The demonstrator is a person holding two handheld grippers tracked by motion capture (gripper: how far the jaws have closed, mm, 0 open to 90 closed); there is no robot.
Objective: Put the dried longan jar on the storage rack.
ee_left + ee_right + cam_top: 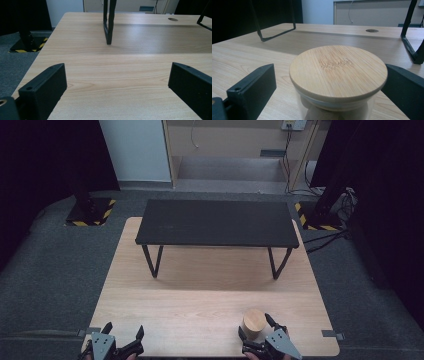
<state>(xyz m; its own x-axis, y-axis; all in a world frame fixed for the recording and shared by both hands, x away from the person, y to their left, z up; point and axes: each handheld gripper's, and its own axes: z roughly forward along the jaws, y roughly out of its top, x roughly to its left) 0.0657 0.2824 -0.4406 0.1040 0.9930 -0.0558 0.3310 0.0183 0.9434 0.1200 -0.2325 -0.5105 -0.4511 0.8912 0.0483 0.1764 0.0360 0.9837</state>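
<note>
**A:** Jar point(254, 322) with the bamboo lid sits near the front edge of the wooden table point(200, 305) in the high view, right side, one of it. Right gripper point(256, 333) has jaws spread either side of it, left gripper point(123, 336) spread over bare wood at the front left corner. One black stand point(216, 222) fills the back half; the middle is wide open.

**B:** Left gripper view: left gripper point(117, 77) gaping, nothing between, stand's leg point(109, 22) ahead.

**A:** Right gripper view adds the glass wall under the lid point(338, 72); right gripper point(328, 82) flanks the jar, can't tell about contact.
</note>
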